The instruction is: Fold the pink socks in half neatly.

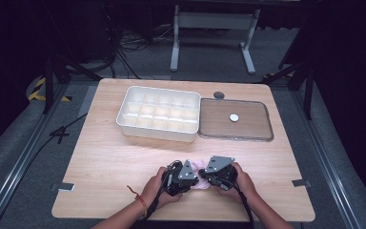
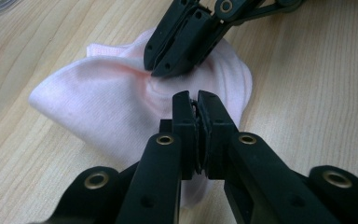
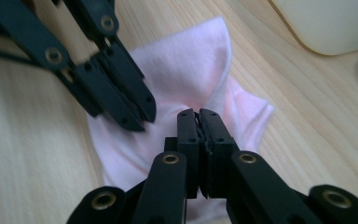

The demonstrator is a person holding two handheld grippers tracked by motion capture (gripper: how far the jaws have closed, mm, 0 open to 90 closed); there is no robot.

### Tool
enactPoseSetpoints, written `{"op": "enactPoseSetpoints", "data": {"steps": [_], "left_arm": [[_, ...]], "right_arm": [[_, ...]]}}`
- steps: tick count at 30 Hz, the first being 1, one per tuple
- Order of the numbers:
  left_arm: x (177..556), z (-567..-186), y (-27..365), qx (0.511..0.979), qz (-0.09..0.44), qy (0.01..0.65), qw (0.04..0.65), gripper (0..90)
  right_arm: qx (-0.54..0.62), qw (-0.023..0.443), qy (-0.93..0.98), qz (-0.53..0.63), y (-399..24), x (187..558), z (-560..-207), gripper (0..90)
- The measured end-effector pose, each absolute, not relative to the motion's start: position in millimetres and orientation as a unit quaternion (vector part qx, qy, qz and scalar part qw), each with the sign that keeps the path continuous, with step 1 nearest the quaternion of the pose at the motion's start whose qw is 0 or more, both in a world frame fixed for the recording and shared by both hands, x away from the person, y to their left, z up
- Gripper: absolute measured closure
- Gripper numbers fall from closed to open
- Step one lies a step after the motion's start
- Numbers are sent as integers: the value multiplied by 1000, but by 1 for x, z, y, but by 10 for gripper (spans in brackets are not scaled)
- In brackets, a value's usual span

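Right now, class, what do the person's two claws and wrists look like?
Both the left claw and the right claw are black, each topped by a grey three-cornered plate. Brass-coloured rivets stud the jaw links. Black cables trail back along the forearms. A red and yellow string band circles the left wrist.

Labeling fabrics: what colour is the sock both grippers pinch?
Pale pink sock, clearest in the left gripper view.

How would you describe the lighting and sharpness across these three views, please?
High view: the table is evenly lit, the surroundings fall into darkness, and the image is slightly soft. Left gripper view: the pink sock is sharp, the near gripper base blurs. Right gripper view: the white tray at the top right is out of focus.
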State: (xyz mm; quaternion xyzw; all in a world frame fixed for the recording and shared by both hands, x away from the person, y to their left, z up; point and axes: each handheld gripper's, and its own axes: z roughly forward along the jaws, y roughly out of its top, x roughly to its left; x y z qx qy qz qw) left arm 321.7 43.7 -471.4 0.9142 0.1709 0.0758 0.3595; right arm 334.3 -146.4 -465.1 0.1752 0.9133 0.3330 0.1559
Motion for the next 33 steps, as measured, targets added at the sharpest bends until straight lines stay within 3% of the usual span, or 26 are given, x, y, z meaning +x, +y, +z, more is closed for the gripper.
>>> {"op": "enactPoseSetpoints", "data": {"steps": [6,13,16,21,25,28,33], "left_arm": [[320,-469,46,917,73,169,353,863],[319,-460,64,914,73,177,358,802],[323,-456,76,904,72,204,368,741],[334,-464,84,890,27,247,383,599],[338,-469,79,889,35,264,373,498],[341,-473,77,886,22,272,375,523],[341,-475,73,887,21,261,380,671]], "right_arm": [[180,181,915,313,-148,333,-463,875],[193,168,913,317,-156,339,-463,874],[197,162,912,321,-156,340,-464,875],[204,155,909,328,-158,341,-464,875],[211,146,906,336,-160,342,-465,876],[207,148,907,335,-159,341,-465,874],[206,158,898,355,-162,342,-458,850]]}}
